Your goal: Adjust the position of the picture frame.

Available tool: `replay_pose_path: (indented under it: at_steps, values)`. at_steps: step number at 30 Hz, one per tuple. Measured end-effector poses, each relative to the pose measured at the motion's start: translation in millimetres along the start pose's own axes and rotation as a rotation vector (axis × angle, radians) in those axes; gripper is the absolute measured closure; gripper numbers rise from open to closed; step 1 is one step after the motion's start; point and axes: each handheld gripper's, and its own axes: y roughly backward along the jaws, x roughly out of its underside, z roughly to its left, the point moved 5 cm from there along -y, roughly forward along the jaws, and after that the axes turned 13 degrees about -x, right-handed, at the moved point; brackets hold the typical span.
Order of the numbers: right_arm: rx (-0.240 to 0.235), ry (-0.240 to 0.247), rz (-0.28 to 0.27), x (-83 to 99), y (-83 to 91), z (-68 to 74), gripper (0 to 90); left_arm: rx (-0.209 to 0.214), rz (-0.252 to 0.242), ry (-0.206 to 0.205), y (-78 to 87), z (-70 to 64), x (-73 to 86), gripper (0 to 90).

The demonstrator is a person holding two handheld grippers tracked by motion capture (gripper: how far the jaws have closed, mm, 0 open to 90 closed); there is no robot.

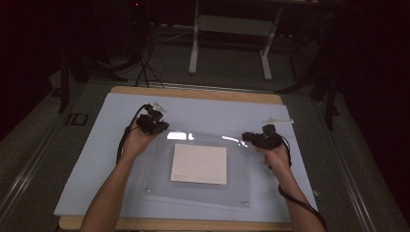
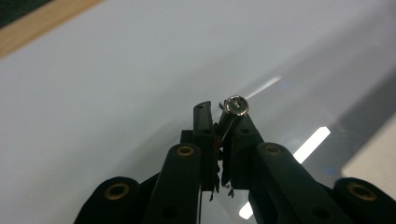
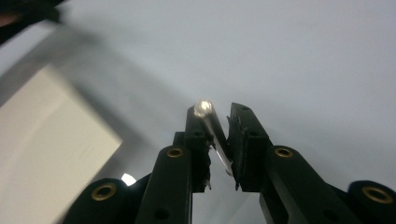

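High view above near table edge (image 1: 174, 224), facing forward-down; gripper views close over clear sheet (image 1: 203, 193), shared by all.

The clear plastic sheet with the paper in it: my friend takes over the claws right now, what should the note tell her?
Left claw: shut on a small metal screw post, held at the far left corner of the clear plastic sheet.
Right claw: closed around a second metal post, at the far right corner.
Paper: lies flat in the middle of the sheet.
Done: the two near corners each show a small fastener.
Left: the two far corners, probably seating these posts.
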Motion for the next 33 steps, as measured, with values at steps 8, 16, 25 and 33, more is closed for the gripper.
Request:
replay_pose_path:
  at_steps: [8, 16, 25, 33]
  values:
    - [0.075, -0.037, 0.072, 1.3, -38.6, -17.2, 80.7, -0.003, -0.003, 0.117, -23.2, -0.4, 32.9, 84.5]
    - [0.096, -0.016, 0.093, 3.4, -35.0, -13.6, 81.2, -0.031, -0.005, 0.144, -26.9, -0.7, 29.2, 84.3]
    - [0.093, -0.02, 0.063, 7.9, -36.1, -14.7, 79.9, -0.06, -0.021, 0.182, -26.1, -3.4, 31.1, 83.9]
    - [0.099, -0.008, 0.046, 12.7, -37.6, -15.7, 80.5, -0.056, -0.028, 0.195, -26.3, -3.1, 31.8, 83.5]
